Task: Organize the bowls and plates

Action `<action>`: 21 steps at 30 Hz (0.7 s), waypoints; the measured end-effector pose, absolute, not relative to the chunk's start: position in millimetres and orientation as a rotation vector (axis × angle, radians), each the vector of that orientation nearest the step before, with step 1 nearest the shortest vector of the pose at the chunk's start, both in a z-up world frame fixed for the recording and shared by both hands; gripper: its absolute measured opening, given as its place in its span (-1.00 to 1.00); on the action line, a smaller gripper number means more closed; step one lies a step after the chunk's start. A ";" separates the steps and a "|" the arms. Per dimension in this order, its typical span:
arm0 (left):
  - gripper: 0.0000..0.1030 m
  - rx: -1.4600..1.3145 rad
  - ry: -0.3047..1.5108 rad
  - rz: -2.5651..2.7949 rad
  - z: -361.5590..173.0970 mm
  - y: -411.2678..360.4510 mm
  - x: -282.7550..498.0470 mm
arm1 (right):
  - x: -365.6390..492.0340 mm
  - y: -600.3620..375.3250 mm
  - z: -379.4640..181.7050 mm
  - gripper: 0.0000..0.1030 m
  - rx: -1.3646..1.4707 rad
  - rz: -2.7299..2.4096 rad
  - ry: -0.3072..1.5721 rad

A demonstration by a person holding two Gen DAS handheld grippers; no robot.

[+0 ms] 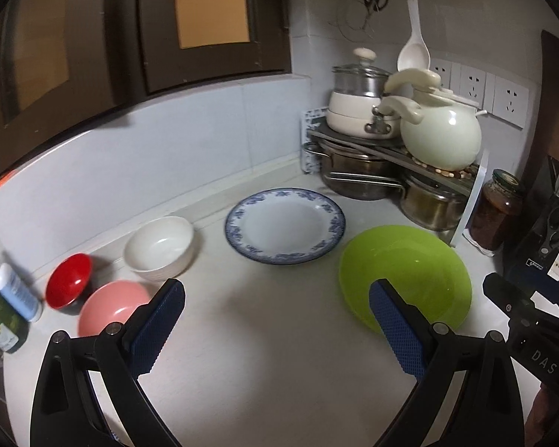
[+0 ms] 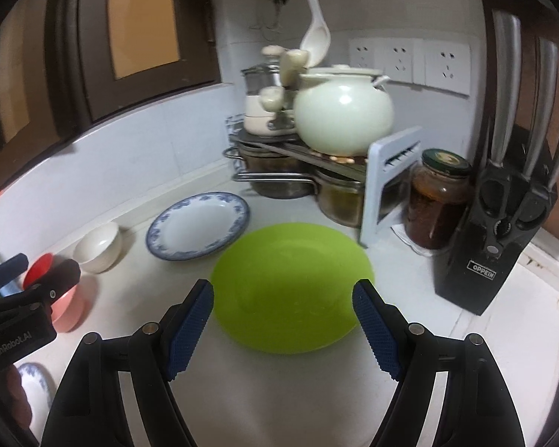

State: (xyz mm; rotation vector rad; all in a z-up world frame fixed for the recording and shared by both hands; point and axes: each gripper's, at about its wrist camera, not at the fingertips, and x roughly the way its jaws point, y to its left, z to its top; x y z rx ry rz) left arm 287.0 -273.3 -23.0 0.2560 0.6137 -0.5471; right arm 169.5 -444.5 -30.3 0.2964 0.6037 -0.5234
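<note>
On the white counter lie a green plate point(image 1: 406, 275) point(image 2: 290, 287), a blue-rimmed white plate point(image 1: 285, 225) point(image 2: 199, 225), a white bowl point(image 1: 160, 247) point(image 2: 98, 247), a red bowl point(image 1: 69, 279) point(image 2: 37, 270) and a pink bowl point(image 1: 111, 307) point(image 2: 70, 311). My left gripper point(image 1: 277, 300) hovers open over bare counter, between the pink bowl and the green plate. Open too, my right gripper point(image 2: 283, 301) hangs over the near half of the green plate without touching it. Another blue-patterned dish point(image 2: 35, 381) peeks in at the lower left of the right wrist view.
A pot rack point(image 1: 387, 145) point(image 2: 298, 149) with a pale kettle point(image 1: 441, 134) point(image 2: 343, 115) fills the back corner. A brown jar point(image 1: 497, 208) point(image 2: 438, 201) and a black knife block point(image 2: 503, 238) stand at the right. Bottles point(image 1: 15, 290) stand at the left edge.
</note>
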 end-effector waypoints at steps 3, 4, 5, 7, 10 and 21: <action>0.94 0.263 0.630 -0.573 -26.3 -289.2 291.9 | 173.0 -458.0 -37.0 0.51 0.312 -0.546 0.612; 0.93 0.270 0.637 -0.580 -27.9 -296.3 294.6 | 174.3 -462.6 -39.4 0.51 0.315 -0.556 0.614; 0.92 0.274 0.643 -0.584 -29.4 -301.7 296.8 | 176.3 -467.6 -41.9 0.51 0.318 -0.567 0.621; 0.92 0.283 0.658 -0.593 -34.5 -315.3 303.8 | 179.1 -476.5 -45.9 0.51 0.326 -0.582 0.628; 0.91 0.295 0.676 -0.602 -43.8 -331.7 312.9 | 184.0 -491.4 -53.1 0.51 0.338 -0.605 0.634; 0.83 0.357 0.807 -0.640 -89.9 -385.6 346.6 | 210.4 -538.7 -96.6 0.51 0.384 -0.671 0.724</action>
